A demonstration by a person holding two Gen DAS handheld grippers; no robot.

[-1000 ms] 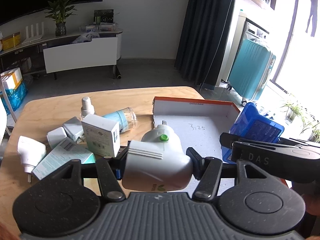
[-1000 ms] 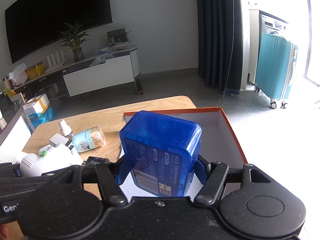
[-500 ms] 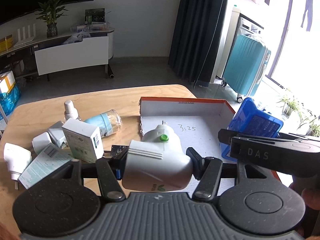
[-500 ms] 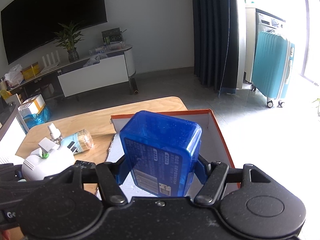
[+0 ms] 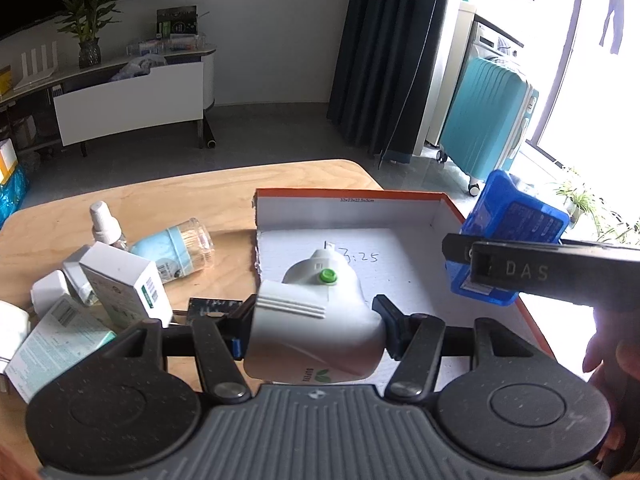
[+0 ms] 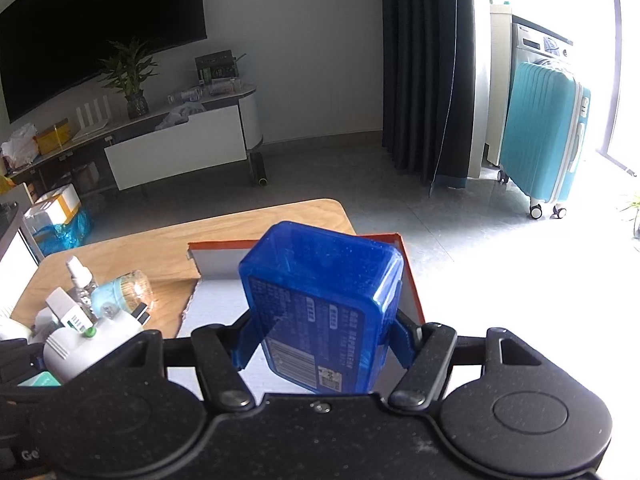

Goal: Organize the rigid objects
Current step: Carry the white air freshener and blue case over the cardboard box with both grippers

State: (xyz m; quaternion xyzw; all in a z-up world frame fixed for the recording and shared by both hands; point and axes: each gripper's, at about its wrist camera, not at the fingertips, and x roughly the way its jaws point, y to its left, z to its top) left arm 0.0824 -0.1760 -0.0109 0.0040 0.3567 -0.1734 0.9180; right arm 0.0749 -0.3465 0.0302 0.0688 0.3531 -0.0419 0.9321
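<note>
Left gripper (image 5: 314, 330) pinching a white plug-in device (image 5: 312, 332) by its sides, held above the near edge of the orange-rimmed cardboard box (image 5: 352, 195); the device's long axis runs toward 12 o'clock, its green button (image 5: 327, 277) facing up and its metal prong leading. A green leaf logo with partly legible lettering sits on its near end. Right gripper (image 6: 320, 340) clamped on a translucent blue plastic case (image 6: 320, 304), standing on end with its printed label and barcode facing the camera; the text is too small to read. In the left-wrist view this case (image 5: 516, 216) hangs at 2 o'clock over the box's right wall, and the right gripper's side reads "DAS". The white box floor is bare and bears handwritten "3:25" (image 5: 362, 257); small print runs along the far wall. The wooden table (image 5: 168, 200) shows open surface beyond the box toward 12 o'clock, ending in a rounded far corner. At 9 to 10 o'clock lies a cluster: a spray bottle (image 5: 105, 222), a clear toothpick jar with light-blue label (image 5: 176, 246) on its side, a white carton (image 5: 126, 284) and a teal-and-white carton (image 5: 56, 348).
</note>
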